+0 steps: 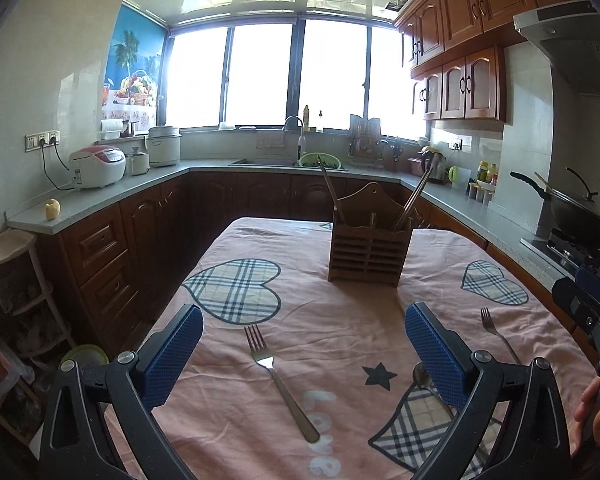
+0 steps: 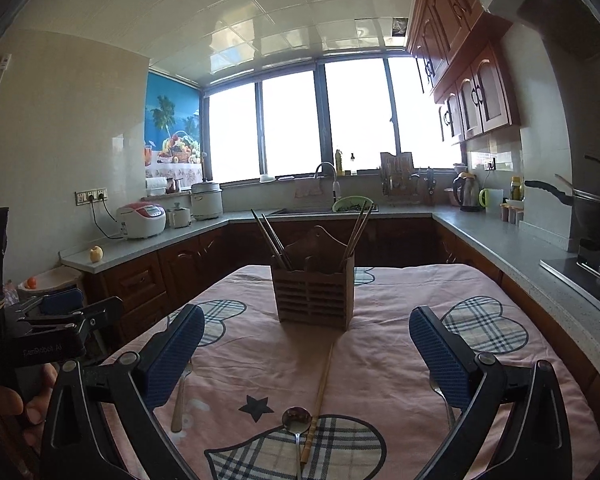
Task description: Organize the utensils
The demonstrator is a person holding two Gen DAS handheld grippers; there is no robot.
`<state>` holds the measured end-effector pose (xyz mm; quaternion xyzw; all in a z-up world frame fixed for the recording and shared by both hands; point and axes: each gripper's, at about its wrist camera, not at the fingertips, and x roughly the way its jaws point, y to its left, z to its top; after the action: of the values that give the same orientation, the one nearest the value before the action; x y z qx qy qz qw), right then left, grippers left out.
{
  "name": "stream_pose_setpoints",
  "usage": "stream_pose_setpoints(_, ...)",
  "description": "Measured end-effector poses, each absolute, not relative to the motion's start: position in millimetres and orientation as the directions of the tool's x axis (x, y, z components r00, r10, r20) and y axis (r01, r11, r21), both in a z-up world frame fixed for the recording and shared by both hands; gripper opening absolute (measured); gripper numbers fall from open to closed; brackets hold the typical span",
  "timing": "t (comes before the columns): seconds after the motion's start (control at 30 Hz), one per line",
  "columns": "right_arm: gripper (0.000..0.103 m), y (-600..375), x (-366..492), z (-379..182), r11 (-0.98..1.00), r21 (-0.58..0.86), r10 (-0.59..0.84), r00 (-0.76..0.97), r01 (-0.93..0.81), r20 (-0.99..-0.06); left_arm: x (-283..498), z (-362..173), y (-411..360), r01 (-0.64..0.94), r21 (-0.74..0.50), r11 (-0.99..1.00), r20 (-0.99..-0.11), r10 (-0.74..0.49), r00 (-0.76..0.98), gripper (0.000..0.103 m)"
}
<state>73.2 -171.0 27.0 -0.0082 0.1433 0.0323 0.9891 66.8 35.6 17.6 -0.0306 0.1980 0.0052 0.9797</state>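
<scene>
A: While both tools hang above the pink tablecloth [image 1: 340,320], how do the jaws stand?

B: The left gripper [image 1: 304,344] has its blue pads spread wide with nothing between them. The right gripper [image 2: 306,350] is the same: spread, holding nothing.

A: Where is the wooden holder [image 1: 367,248]?

B: Upright near the far middle of the table. Chopsticks [image 1: 410,200] stand in it, leaning outward at both sides, tips up.

A: And the loose pieces?

B: In the left view a fork [image 1: 278,380] lies between the left pads. Its long axis runs from far-left to near-right, tines toward the holder, handle toward the camera. A second fork [image 1: 496,332] lies further right, tines also away, handle partly hidden behind the right-hand pad.

A: The spoon [image 2: 297,424]?

B: In the right view it lies near the bottom centre, bowl away from the camera, handle running straight back to the frame edge. Just beside it on the right lies a single chopstick [image 2: 320,392], long axis nearly straight toward the holder, its far end close to the holder's base.

A: Do spoon and chopstick touch?

B: The bowl looks right against the stick; I cannot tell for certain.
</scene>
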Motion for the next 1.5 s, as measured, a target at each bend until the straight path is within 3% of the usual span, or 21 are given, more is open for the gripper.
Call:
stream_pose_setpoints(0.53, 0.103, -181.2, 49.1, -32.1, 1.0, 0.014, 0.028, 0.951, -0.025, -0.308, 50.4, -11.9, 23.1, -0.081, 0.027, 0.996, -0.379, 0.085, 0.921, 0.102)
stream_pose_setpoints(1.5, 0.103, -180.9, 39.4, -34.4, 0.999, -0.004, 0.031, 0.956, -0.034, -0.291, 43.1, -19.7, 29.4, -0.071, 0.013, 0.997, -0.373, 0.071, 0.925, 0.102)
